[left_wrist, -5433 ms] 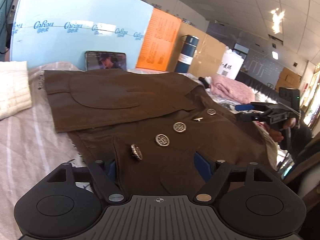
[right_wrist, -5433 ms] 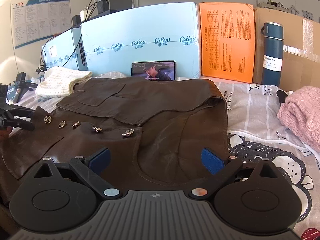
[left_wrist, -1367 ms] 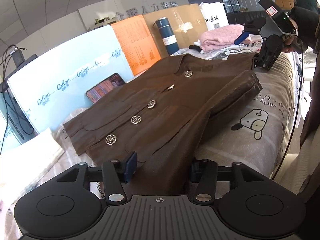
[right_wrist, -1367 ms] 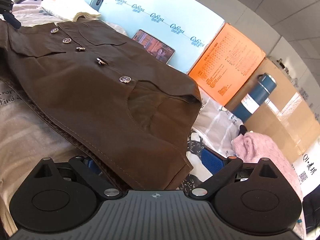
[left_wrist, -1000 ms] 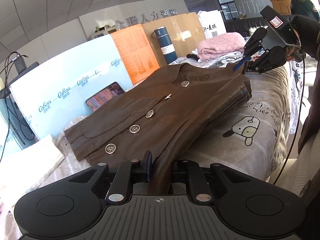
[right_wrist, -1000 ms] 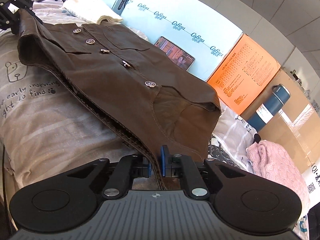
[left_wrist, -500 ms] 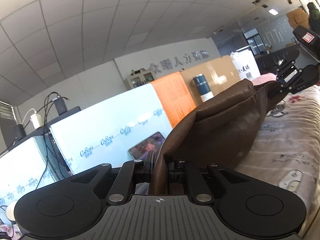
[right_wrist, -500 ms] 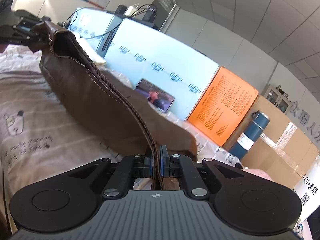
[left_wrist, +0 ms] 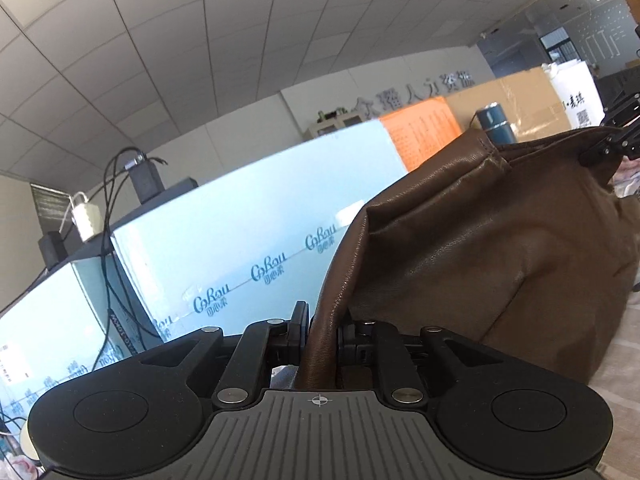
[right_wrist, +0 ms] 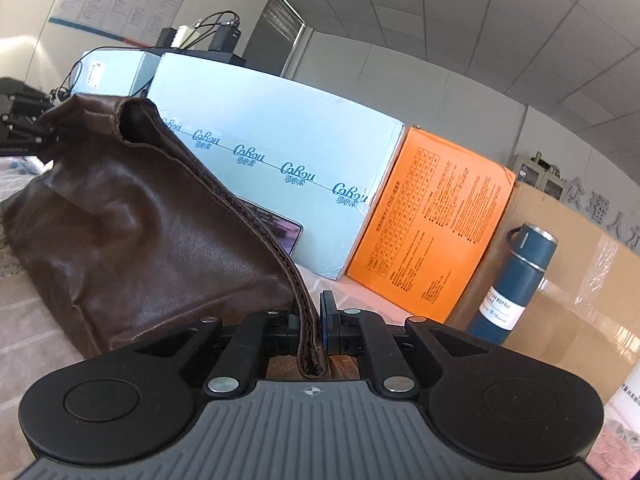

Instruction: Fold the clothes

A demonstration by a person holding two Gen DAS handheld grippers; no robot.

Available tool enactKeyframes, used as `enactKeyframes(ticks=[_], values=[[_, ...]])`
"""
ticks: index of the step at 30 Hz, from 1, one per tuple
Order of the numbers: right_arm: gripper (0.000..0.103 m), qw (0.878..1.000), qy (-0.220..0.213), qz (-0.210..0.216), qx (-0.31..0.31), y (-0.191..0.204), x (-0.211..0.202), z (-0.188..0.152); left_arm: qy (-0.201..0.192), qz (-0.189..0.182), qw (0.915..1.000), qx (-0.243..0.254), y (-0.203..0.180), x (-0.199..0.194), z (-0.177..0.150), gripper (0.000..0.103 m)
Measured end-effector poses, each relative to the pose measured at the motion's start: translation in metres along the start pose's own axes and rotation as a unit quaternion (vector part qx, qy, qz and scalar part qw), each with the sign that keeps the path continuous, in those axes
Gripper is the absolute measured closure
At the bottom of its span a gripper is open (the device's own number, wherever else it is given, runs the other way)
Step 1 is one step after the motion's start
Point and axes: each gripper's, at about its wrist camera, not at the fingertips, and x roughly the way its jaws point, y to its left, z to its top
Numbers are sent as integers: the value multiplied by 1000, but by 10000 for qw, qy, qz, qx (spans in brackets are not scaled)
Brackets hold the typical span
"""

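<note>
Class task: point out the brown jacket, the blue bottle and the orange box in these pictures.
brown jacket (right_wrist: 132, 240): right wrist view, on its hanging leather panel.
blue bottle (right_wrist: 516, 276): right wrist view, on its body above the label.
orange box (right_wrist: 424, 216): right wrist view, on its printed front face.

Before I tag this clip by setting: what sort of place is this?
Likely an office or workroom, not a home: a grid ceiling, stacked cartons, blue and orange, and a wall chart behind a cloth-covered surface.
</note>
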Motion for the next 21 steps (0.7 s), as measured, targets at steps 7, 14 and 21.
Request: enactKeyframes(ticks=[7,14,21], values=[[95,9925,394,102,1154,-20,42,-13,596,-711,9874,-1284,31,46,-20,88],[76,9744,566,421,2137,-36,53,-26,900,-1373,9539,-2511,63,75,-44,26],[51,9675,569,465,2420,-43,50,-36,1191,-1989,9123,-3376,84,97,-64,18]])
